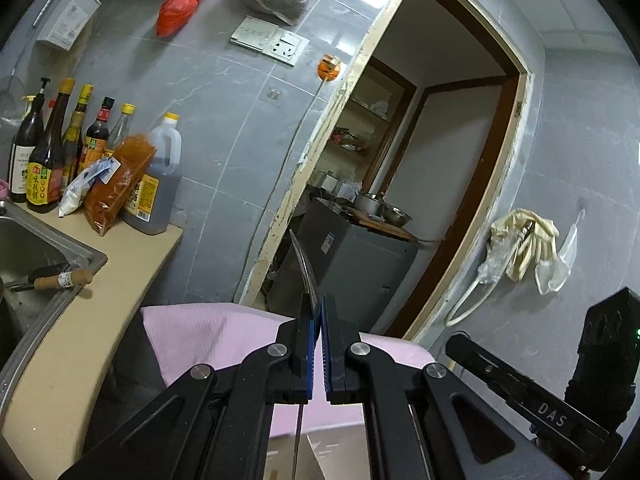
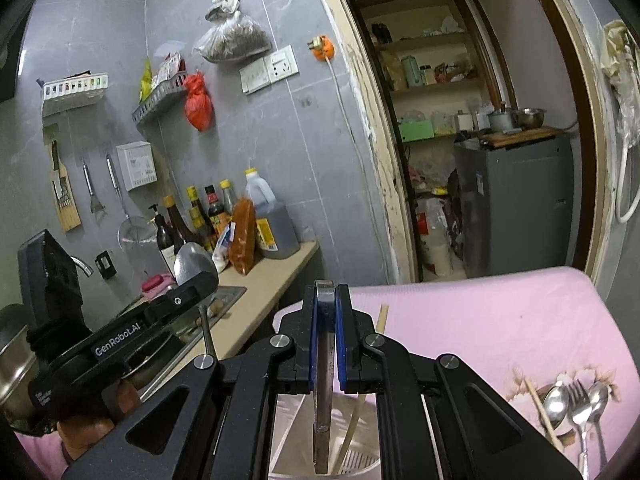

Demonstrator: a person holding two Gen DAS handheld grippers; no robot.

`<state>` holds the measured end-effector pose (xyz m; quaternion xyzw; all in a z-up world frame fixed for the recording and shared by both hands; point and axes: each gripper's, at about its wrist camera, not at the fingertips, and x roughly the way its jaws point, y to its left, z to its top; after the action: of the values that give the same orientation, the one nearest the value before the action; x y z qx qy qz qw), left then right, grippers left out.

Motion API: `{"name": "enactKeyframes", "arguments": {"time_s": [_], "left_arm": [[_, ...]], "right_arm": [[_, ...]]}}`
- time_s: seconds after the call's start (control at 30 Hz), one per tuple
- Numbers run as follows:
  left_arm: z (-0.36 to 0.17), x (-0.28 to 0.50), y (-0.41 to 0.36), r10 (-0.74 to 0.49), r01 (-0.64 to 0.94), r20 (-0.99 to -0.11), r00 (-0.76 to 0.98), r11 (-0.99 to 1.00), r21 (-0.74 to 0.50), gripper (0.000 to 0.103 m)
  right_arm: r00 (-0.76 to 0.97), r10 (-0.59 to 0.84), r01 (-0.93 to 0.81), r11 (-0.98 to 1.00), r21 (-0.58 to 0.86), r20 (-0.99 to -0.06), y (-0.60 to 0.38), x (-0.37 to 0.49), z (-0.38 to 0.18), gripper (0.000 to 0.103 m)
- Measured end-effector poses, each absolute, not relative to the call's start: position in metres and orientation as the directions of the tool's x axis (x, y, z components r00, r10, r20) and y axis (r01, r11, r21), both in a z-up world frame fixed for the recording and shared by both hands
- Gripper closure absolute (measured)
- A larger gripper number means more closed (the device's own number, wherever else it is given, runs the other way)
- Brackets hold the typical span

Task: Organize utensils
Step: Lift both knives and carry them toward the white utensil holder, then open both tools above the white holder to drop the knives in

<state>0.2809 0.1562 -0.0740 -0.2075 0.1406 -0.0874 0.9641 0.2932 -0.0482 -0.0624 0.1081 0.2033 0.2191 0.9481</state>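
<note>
Left tongs: black two-finger left gripper [image 1: 319,322] with blue pads, clenched on the thin steel handle of a long metal ladle [image 1: 306,268]; in the right wrist view its bowl rises above the jaws, over the sink edge.
Right tongs: black right gripper [image 2: 325,300] with blue pads, clamped on a flat dark metal utensil handle [image 2: 325,364] that runs down between the jaws.
Holder: translucent white plastic utensil cup [image 2: 360,468] sits directly below the right gripper; the flat handle's lower end is inside it, beside pale wooden chopsticks [image 2: 354,428].
Table: pink cloth-covered surface [image 2: 500,320] carries two steel spoons and a steel fork [image 2: 580,404], lying together at the right, well apart from the cup.
Counter: beige worktop [image 1: 132,276] holds dark sauce bottles, a large oil jug [image 1: 160,176] and an orange packet beside a steel sink [image 1: 48,248].
Backdrop: grey tiled wall, open doorway to a pantry.
</note>
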Motion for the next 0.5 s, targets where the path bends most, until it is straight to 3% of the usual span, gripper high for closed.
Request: {"name": "enactKeyframes", "arguments": {"time_s": [0.5], "left_arm": [[-0.090, 0.278, 0.146, -0.225, 0.099, -0.324, 0.919, 0.927, -0.363, 0.099]], "right_arm": [[0.789, 0.478, -0.380, 0.874, 0.304, -0.387, -0.041, 0.294, -0.086, 0.095]]}}
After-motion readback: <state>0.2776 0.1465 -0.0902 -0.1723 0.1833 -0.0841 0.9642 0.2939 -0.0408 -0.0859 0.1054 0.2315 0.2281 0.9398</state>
